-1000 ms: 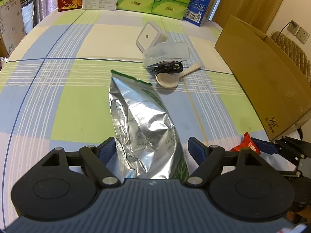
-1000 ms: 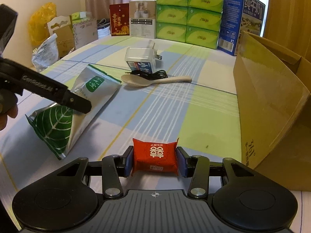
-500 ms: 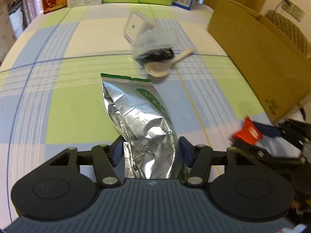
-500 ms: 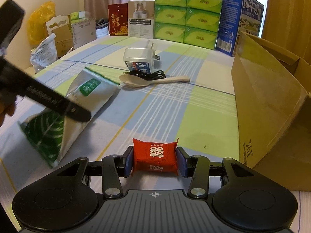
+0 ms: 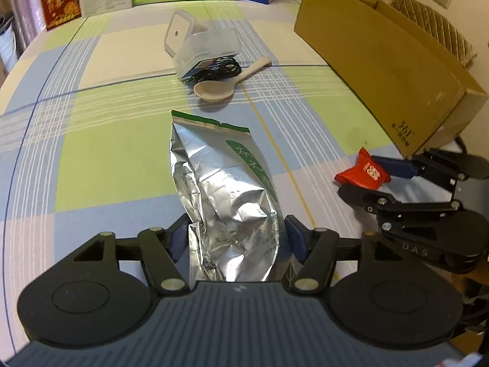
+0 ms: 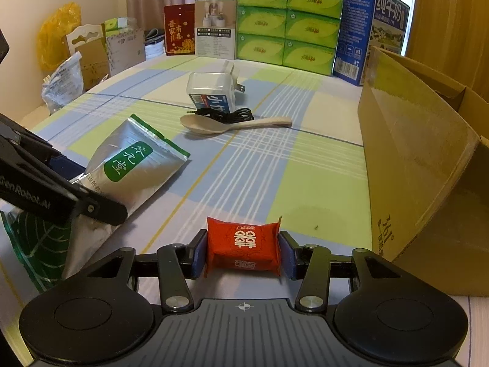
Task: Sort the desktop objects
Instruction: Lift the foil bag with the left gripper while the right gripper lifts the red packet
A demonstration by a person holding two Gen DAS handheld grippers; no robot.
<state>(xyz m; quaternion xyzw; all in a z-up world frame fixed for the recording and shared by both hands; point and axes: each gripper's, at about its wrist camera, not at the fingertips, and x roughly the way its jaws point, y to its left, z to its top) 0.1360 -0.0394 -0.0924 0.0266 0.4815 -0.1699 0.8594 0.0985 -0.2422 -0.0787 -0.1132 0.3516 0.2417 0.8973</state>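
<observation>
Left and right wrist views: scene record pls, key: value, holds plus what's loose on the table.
left gripper: shut on the foil tea bag, fingers at its lower end
right gripper: shut on the red candy packet
tea bag pose: far end rests on the tablecloth, near end raised
loose items: beige spoon, black cable, clear plastic box, clustered mid-table
cardboard box: open, at the robot's right
table back edge: green tissue packs, blue milk carton
</observation>
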